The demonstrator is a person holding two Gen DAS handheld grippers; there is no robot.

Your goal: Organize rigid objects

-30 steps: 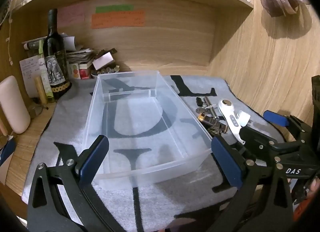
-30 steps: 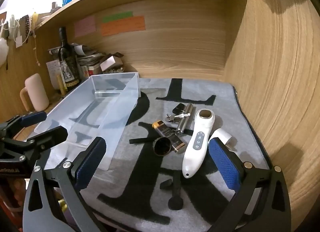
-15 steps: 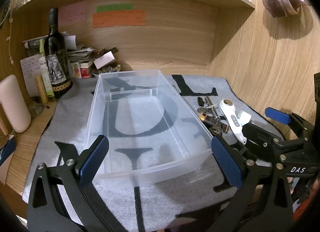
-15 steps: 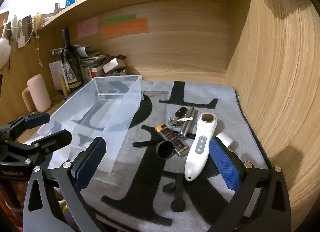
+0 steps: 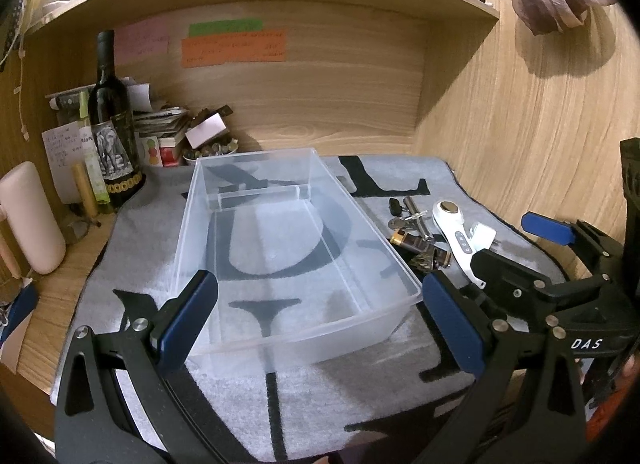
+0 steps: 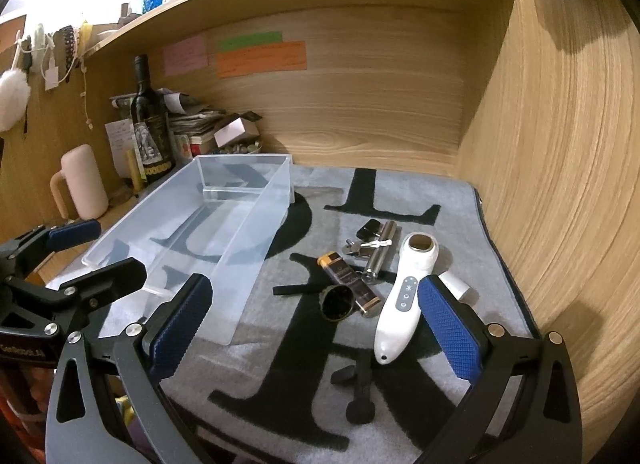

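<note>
I look over a gray mat (image 6: 460, 199) printed with big black letters, spread across a wooden desk (image 5: 52, 296) inside a wood-walled nook.

On the mat, toward nine o'clock in my right view, sits a long clear plastic bin (image 6: 256, 240) with a low clear divider near its far end; I see only the mat's letters through its floor.

My left gripper (image 5: 320, 320) hangs over the bin's near rim, fingers spread wide with nothing between them. My right gripper (image 6: 312, 328) hangs over the loose items, fingers likewise spread wide and holding nothing.

At ten o'clock stands a dark wine bottle (image 6: 150, 131), with a pale pink jug (image 6: 86, 187) nearer me.

The loose items lie in a cluster on the mat just to the three o'clock side of the bin. Largest is a white handheld device (image 6: 404, 296) with three buttons, its round head pointing to twelve o'clock. Just beside it at three o'clock lies a small white cap (image 6: 454, 284). At its nine o'clock side lie a silver metal tube (image 6: 380, 256), a dark battery with gold ends (image 6: 348, 276), a black round cup (image 6: 338, 302) touching the battery, and a small black fob with keys (image 6: 368, 229). A black peg-like piece (image 6: 360, 388) lies nearest me at six o'clock.
</note>
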